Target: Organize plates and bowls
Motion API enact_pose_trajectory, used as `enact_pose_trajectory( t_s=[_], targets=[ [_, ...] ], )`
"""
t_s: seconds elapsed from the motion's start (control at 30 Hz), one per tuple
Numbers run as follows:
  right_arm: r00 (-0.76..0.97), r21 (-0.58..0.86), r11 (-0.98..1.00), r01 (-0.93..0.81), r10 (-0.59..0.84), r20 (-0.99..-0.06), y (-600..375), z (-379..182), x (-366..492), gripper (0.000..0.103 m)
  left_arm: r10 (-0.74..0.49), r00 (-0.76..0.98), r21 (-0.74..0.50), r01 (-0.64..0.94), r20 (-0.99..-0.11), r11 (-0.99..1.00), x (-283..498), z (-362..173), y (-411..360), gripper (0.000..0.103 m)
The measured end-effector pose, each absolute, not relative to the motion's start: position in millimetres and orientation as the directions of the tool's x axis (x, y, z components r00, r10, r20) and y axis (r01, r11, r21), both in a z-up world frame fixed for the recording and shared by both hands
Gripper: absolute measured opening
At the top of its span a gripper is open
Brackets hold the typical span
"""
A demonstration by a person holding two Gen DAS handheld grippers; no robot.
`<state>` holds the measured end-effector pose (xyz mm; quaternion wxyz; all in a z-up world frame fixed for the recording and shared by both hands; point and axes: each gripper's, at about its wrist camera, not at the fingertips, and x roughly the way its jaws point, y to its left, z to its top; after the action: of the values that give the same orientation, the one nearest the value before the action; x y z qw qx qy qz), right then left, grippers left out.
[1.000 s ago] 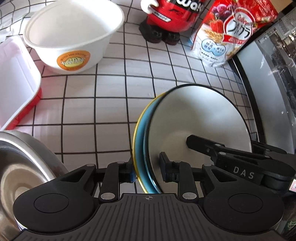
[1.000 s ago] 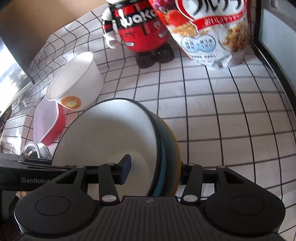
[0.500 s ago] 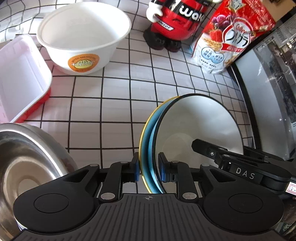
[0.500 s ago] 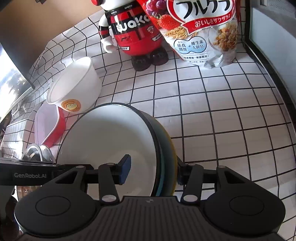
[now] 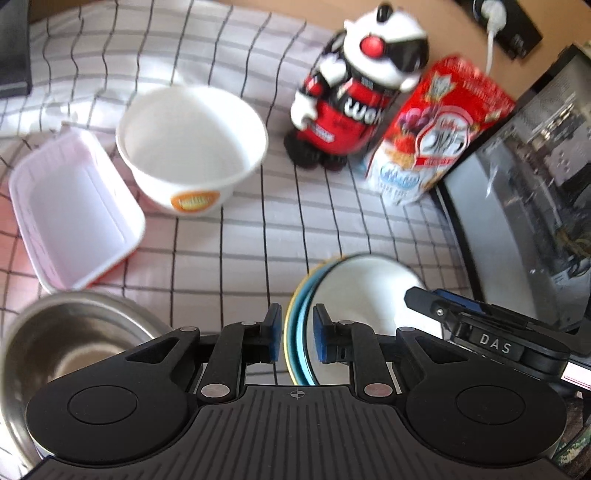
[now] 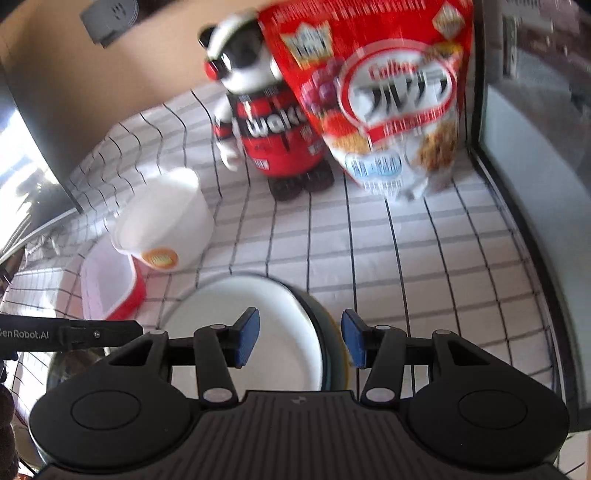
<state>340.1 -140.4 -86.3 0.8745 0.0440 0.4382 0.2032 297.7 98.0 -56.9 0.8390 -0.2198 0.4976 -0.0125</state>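
Where the plates are: the stack of plates [image 5: 369, 288] stands on edge between the two grippers, at about 5 o'clock in the left view and 6 o'clock in the right view; white plate in front, blue and yellow ones behind it.
Left gripper [image 5: 297, 332]: its jaws have just been closing, and the blue pads now sit tight on both sides of the stack's rim.
Right gripper [image 6: 299, 338]: one pad lies against the yellow back and the other stands before the white face; whether that pad presses on the plate, I cannot tell.
Left view only: a steel bowl [image 5: 74, 350] at 8 o'clock, the open inside of the pink tray [image 5: 74, 210] at 9 o'clock, and a wall socket [image 5: 495, 18] at 1 o'clock.
Right view only: the full front of the cereal bag [image 6: 388, 96] at 12 o'clock, and the yellow underside of the stack.
Both views: the white bowl [image 5: 192, 147], the toy figure [image 5: 351, 92] and the checked cloth [image 5: 258, 240].
Hidden: the lower edge of the stack is behind the gripper bodies, so whether it touches the cloth is not seen.
Cut off: the steel bowl at the left border.
Hard to read: both pictures are blurred; the print on the bag and on the bowl's orange label is not legible.
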Motion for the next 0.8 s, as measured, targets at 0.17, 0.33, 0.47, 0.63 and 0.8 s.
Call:
enact_pose_trajectory(
  t_s=[0.17,0.33,0.47,0.63,0.8],
  targets=[
    [0.554,0.227,0.904,-0.362,0.405,-0.728,-117,-64,346,0.055,-0.221,0.552,-0.396,-0.221,-0.804,0.891,301,-40,125,0.02],
    [0.538,0.213,0.885,-0.414,0.427,-0.727,-81,-43,364,0.061,-0.182,0.609,-0.405,-0.251,-0.772,0.879,307,-22,165,0.02],
    [0.491,0.222,0.877,-0.426,0.43,-0.757,-46,-36,394,0.066,-0.125,0.646,-0.401,-0.299,-0.753,0.866,317,-10,208,0.02],
    [0.487,0.131,0.889,-0.439,0.358,-0.797,6,-47,422,0.066,-0.075,0.616,-0.366,-0.361,-0.784,0.858,347,-18,256,0.021],
    [0.482,0.124,0.916,-0.381,0.311,-0.819,35,-61,440,0.078,-0.109,0.582,-0.385,-0.374,-0.806,0.844,378,-47,277,0.021]
  ],
)
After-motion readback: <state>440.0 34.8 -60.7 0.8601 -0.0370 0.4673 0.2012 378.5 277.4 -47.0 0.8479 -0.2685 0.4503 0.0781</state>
